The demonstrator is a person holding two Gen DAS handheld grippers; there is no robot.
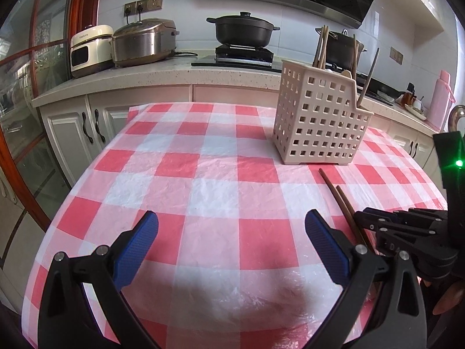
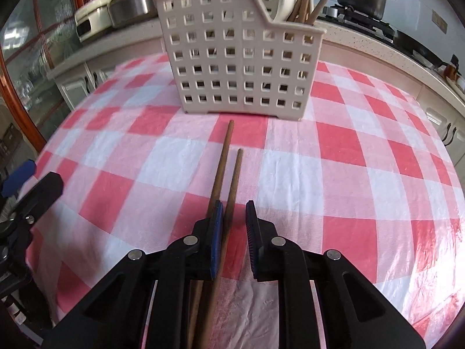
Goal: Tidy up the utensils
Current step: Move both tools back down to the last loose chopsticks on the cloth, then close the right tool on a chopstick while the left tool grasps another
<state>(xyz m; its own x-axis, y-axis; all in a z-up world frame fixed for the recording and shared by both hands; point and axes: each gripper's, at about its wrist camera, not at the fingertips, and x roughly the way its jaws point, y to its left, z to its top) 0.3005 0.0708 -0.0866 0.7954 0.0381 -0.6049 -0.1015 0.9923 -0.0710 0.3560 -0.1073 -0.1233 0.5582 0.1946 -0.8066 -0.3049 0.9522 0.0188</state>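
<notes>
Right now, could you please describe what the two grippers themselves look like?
Both match: the left gripper and right gripper have black plastic linkage arms joined by round silver pins, ending in flat blue textured pads. The right gripper's body carries a lit green LED.

Two brown chopsticks and a beige utensil caddy on the checked desk

The chopsticks point(image 2: 229, 174) lie side by side, tips toward the upright perforated caddy point(image 2: 241, 55), which holds more wooden chopsticks and a pale spoon.

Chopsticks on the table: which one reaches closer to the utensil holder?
The left chopstick: its tip almost reaches the utensil holder. The right chopstick stops well short.
</notes>
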